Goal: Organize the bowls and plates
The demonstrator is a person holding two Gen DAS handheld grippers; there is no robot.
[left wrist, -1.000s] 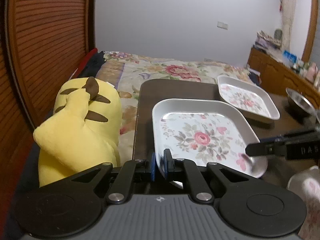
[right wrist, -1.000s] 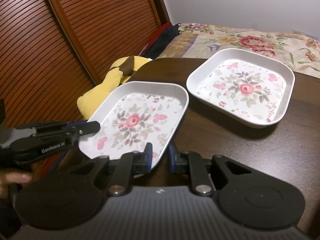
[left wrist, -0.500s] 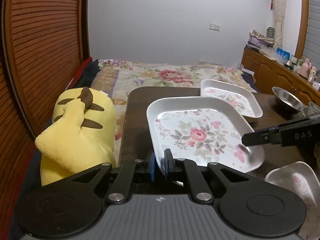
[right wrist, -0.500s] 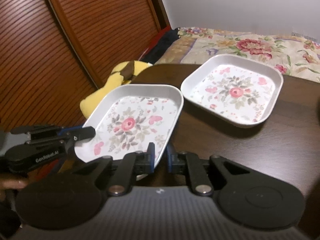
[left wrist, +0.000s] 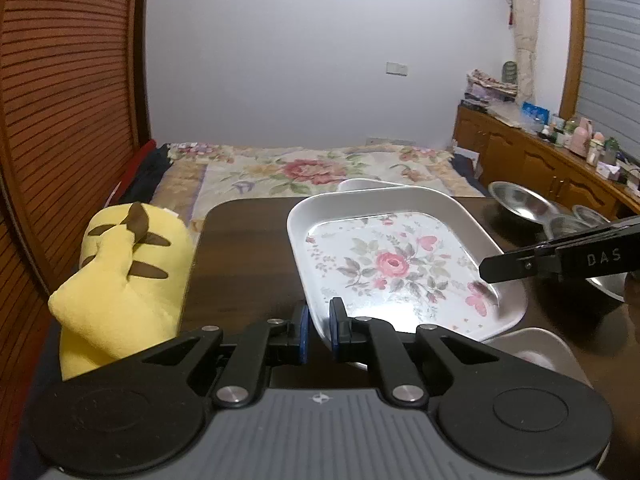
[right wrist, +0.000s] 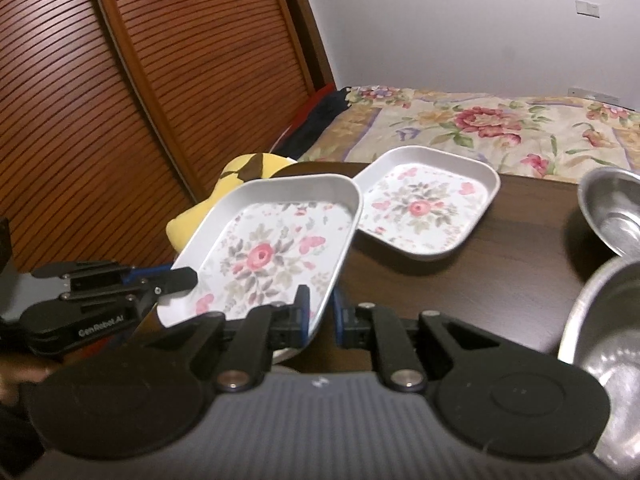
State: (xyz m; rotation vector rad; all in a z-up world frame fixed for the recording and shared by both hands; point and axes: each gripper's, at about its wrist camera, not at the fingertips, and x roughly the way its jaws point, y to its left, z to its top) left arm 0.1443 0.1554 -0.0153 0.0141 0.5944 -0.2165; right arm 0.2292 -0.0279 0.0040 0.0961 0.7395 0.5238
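You've got the floral plate held up over the table, nothing in it, its far corner overlapping a second plate that sits on the table, also bare. Steel bowls at right look bare. Your left gripper and right gripper are both nearly closed, each pinching a near rim.

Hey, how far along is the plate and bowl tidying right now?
Nothing looks stacked yet. In hand: both tongs, the left tongs and right tongs, are shut on the rim of one floral plate, held above the table near a second floral plate. Left: set it onto that plate, then deal with the steel bowls and another white dish.
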